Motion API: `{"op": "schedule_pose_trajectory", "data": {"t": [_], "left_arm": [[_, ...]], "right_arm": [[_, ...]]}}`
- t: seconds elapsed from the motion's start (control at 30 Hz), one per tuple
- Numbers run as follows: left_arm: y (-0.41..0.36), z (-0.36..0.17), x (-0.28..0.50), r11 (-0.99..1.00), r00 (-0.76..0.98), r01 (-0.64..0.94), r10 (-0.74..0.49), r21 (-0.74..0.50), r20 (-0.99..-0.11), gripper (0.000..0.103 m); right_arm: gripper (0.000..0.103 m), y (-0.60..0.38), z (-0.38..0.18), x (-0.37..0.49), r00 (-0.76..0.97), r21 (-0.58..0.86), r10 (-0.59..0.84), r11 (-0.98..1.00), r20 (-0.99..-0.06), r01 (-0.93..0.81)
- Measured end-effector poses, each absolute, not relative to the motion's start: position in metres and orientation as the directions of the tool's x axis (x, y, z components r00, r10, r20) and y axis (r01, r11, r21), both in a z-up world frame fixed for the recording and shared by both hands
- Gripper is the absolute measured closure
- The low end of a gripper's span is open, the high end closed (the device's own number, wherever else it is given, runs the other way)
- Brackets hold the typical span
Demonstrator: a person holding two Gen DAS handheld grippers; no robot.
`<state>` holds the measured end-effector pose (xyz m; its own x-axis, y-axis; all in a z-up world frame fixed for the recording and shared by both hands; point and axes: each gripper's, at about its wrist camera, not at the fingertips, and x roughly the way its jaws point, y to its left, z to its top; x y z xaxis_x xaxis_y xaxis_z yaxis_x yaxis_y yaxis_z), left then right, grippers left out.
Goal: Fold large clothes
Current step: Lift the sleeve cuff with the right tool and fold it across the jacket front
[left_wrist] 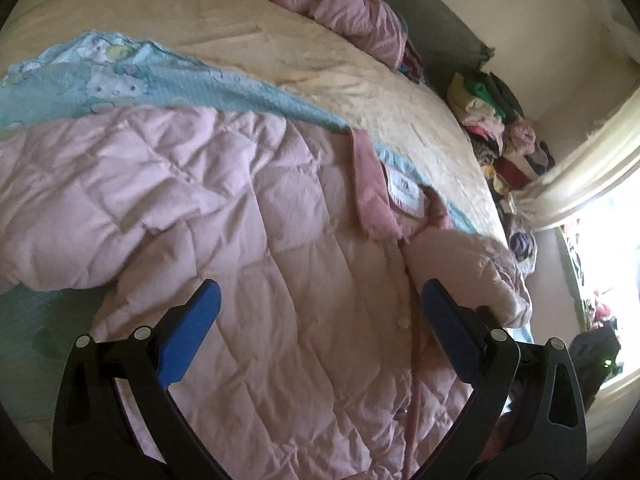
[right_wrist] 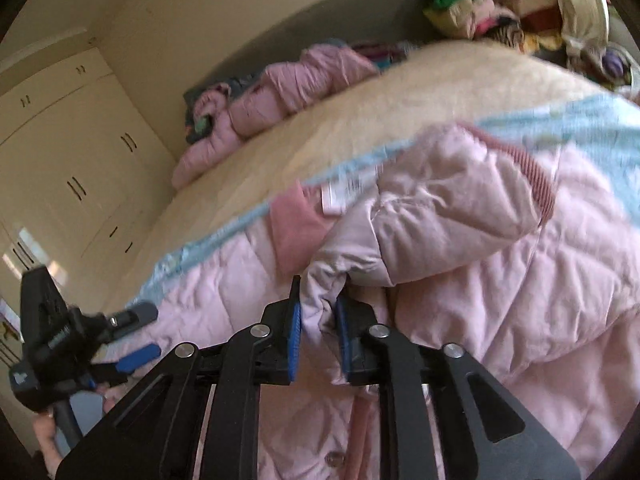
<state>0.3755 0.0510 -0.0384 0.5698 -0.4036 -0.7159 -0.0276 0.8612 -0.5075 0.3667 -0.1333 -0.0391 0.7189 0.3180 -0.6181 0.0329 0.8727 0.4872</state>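
Right tool (right_wrist: 318, 320) pinching jacket sleeve (right_wrist: 420, 216) — wardrobe (right_wrist: 80, 152) behind

On the cream bed (left_wrist: 420, 120) before you, one pale pink quilted coat (left_wrist: 240, 280), one blue printed blanket (left_wrist: 120, 76) under it, one bundled pink garment (left_wrist: 340, 4) at the bed's far edge, one clothes pile (left_wrist: 504, 128) beyond it, two grippers, left (left_wrist: 320, 328) and right (right_wrist: 318, 332).

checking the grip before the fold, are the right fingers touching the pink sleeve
Touching. The right wrist view shows the right gripper with its blue fingers pinching a fold of the sleeve from both sides.
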Motion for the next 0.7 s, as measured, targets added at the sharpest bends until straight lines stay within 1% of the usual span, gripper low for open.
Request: {"op": "schedule_pose_trajectory", "data": {"t": [0.03,0.07,0.1,0.13,0.17,0.23,0.27,0.3,0.33,0.4,0.5,0.6,0.67,0.7], "left_arm": [[0.049,-0.042,0.377,0.860,0.557,-0.024,-0.412,-0.509,-0.721,0.009],[0.047,-0.047,0.378,0.859,0.539,-0.023,-0.420,-0.512,-0.730,0.009],[0.043,-0.053,0.380,0.853,0.517,-0.024,-0.436,-0.522,-0.737,0.009],[0.042,-0.057,0.380,0.848,0.505,-0.022,-0.447,-0.529,-0.738,0.009],[0.040,-0.059,0.381,0.846,0.494,-0.019,-0.456,-0.533,-0.740,0.009],[0.037,-0.061,0.382,0.840,0.480,-0.011,-0.471,-0.542,-0.740,0.009],[0.037,-0.060,0.382,0.836,0.479,-0.006,-0.479,-0.548,-0.735,0.009],[0.038,-0.058,0.381,0.832,0.481,-0.002,-0.486,-0.555,-0.730,0.009],[0.039,-0.057,0.381,0.825,0.484,0.003,-0.496,-0.565,-0.721,0.009],[0.045,-0.052,0.381,0.806,0.490,0.013,-0.521,-0.592,-0.699,0.009],[0.057,-0.049,0.381,0.763,0.498,0.016,-0.566,-0.646,-0.657,0.009],[0.070,-0.048,0.383,0.724,0.509,0.010,-0.598,-0.690,-0.619,0.009],[0.075,-0.049,0.384,0.698,0.509,0.012,-0.621,-0.716,-0.596,0.009],[0.078,-0.049,0.384,0.686,0.508,0.010,-0.630,-0.727,-0.587,0.009]], "right_arm": [[0.072,-0.131,-0.044,0.366,0.702,0.497,0.330,0.867,-0.630,0.038],[0.061,-0.130,-0.050,0.365,0.674,0.514,0.354,0.856,-0.649,0.046],[0.045,-0.134,-0.053,0.364,0.655,0.530,0.369,0.846,-0.659,0.056],[0.042,-0.137,-0.055,0.359,0.646,0.555,0.383,0.828,-0.661,0.077],[0.042,-0.142,-0.052,0.354,0.658,0.572,0.379,0.815,-0.650,0.095],[0.023,-0.155,-0.045,0.342,0.702,0.587,0.329,0.794,-0.632,0.156],[0.023,-0.161,-0.045,0.337,0.725,0.602,0.308,0.778,-0.616,0.181],[0.036,-0.168,-0.043,0.332,0.757,0.629,0.281,0.748,-0.590,0.212],[0.077,-0.174,-0.042,0.330,0.773,0.648,0.272,0.728,-0.574,0.225],[0.077,-0.171,-0.037,0.338,0.774,0.655,0.304,0.733,-0.555,0.182],[0.077,-0.145,-0.018,0.341,0.776,0.570,0.320,0.819,-0.544,0.062],[0.077,-0.117,-0.011,0.346,0.751,0.497,0.346,0.867,-0.562,-0.028],[0.078,-0.096,-0.014,0.349,0.723,0.449,0.359,0.890,-0.590,-0.076],[0.080,-0.091,-0.017,0.347,0.712,0.438,0.364,0.895,-0.600,-0.089]]}}
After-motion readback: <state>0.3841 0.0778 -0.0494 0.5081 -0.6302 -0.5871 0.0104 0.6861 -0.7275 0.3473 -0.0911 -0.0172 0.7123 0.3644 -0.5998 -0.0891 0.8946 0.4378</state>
